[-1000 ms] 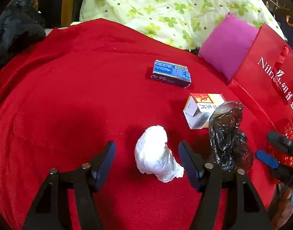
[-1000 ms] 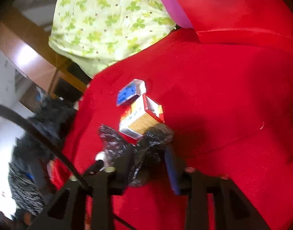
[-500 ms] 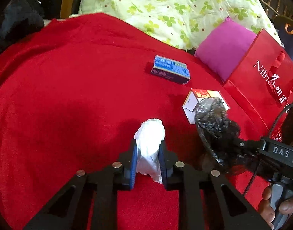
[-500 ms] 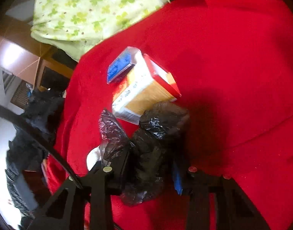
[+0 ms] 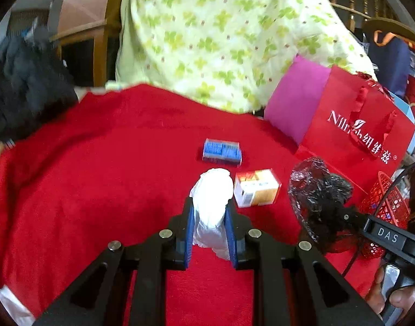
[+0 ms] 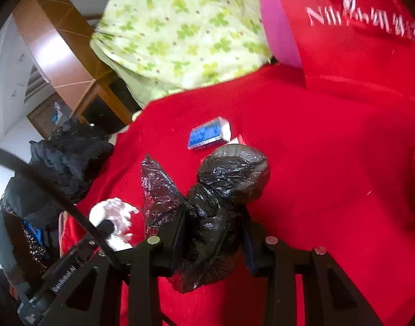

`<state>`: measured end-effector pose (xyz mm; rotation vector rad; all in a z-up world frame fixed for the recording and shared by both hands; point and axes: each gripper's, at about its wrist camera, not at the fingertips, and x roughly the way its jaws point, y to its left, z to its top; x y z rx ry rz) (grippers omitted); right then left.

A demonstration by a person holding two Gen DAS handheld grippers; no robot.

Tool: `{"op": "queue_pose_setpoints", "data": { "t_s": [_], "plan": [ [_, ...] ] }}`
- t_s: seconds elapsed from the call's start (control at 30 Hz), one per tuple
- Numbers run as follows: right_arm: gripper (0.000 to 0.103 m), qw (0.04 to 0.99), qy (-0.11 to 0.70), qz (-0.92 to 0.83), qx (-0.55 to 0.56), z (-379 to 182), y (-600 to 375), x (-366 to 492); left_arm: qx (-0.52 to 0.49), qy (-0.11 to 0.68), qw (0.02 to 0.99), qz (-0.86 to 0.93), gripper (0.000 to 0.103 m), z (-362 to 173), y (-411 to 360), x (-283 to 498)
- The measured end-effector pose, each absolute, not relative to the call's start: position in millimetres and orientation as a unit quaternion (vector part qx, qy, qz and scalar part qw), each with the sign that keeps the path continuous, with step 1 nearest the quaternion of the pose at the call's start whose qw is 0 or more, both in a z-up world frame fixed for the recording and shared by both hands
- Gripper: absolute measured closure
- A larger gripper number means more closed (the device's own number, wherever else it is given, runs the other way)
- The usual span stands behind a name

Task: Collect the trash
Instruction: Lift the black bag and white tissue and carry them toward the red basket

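My left gripper (image 5: pixel 210 212) is shut on a crumpled white tissue wad (image 5: pixel 213 193) and holds it above the red blanket (image 5: pixel 98 176). My right gripper (image 6: pixel 213 225) is shut on a crumpled black plastic bag (image 6: pixel 223 190), also lifted; the bag shows at the right of the left wrist view (image 5: pixel 318 190). The tissue shows at the lower left of the right wrist view (image 6: pixel 112 214). A blue box (image 5: pixel 221 149) and a white-and-orange carton (image 5: pixel 256 187) lie on the blanket beyond the grippers. The blue box shows again in the right wrist view (image 6: pixel 207 133).
A red paper shopping bag (image 5: pixel 354 135) stands at the right beside a pink cushion (image 5: pixel 297 100). A red mesh basket (image 5: pixel 386 198) sits at the far right. A green-flowered quilt (image 5: pixel 221 35) lies behind. Dark clothing (image 5: pixel 22 89) is piled at the left.
My left gripper closed on the tissue wad and lifted it. My right gripper stayed shut on the black bag and raised it off the blanket.
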<state>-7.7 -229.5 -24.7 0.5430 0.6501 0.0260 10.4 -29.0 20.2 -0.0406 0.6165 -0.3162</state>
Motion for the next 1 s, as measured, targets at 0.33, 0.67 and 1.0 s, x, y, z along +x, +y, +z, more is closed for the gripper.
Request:
{"op": "queue_pose_setpoints", "data": {
  "t_s": [0.33, 0.67, 1.0],
  "plan": [
    [0.064, 0.946, 0.243, -0.004, 0.217, 23, -244, -69, 0.03, 0.242, 0.964, -0.107, 0.08, 66, -47, -32],
    [0.064, 0.955, 0.213, -0.014, 0.208, 35, -252, -102, 0.069, 0.212, 0.968, -0.113, 0.08, 83, -78, -61],
    [0.064, 0.962, 0.187, -0.033, 0.196, 44, -269, -131, 0.095, 0.205, 0.966, -0.125, 0.08, 89, -105, -74]
  ]
}}
